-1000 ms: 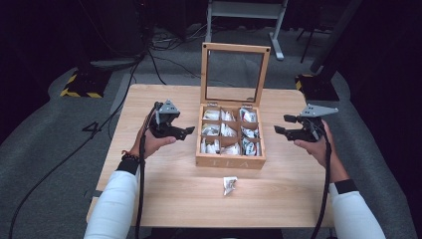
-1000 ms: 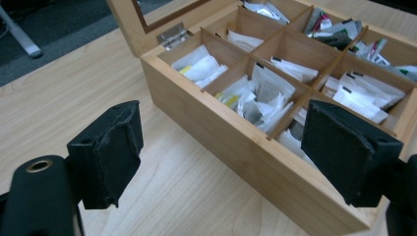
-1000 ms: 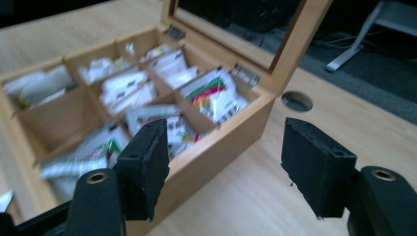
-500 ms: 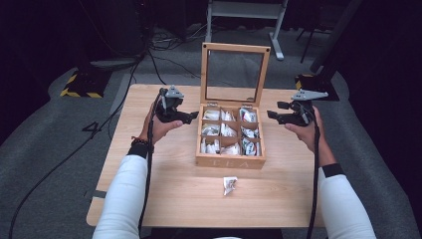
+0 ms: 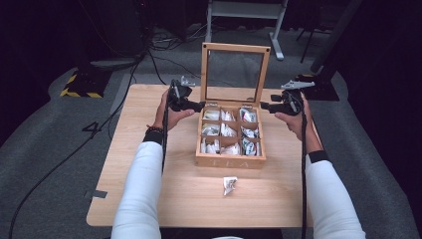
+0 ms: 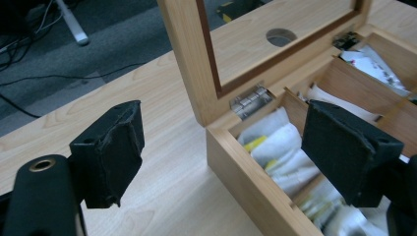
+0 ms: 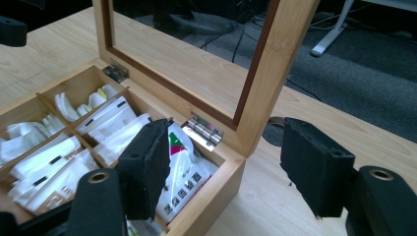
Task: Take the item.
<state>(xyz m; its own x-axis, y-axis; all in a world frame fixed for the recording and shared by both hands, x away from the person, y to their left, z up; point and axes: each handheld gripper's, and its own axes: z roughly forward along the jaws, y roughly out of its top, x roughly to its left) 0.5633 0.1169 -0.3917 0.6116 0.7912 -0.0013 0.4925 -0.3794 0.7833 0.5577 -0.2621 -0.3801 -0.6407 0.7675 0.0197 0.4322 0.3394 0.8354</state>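
Both your left gripper (image 5: 198, 105) and right gripper (image 5: 263, 106) gape empty; pinch the lid (image 5: 235, 73) unevenly and it slams onto the box (image 5: 230, 160).

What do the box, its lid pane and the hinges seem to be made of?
The box looks like light, smooth wood: grain lines show on its walls. The lid pane seems to be clear glass or plastic, because the table and floor show through it; which one is unclear. The hinges look like shiny silver metal.
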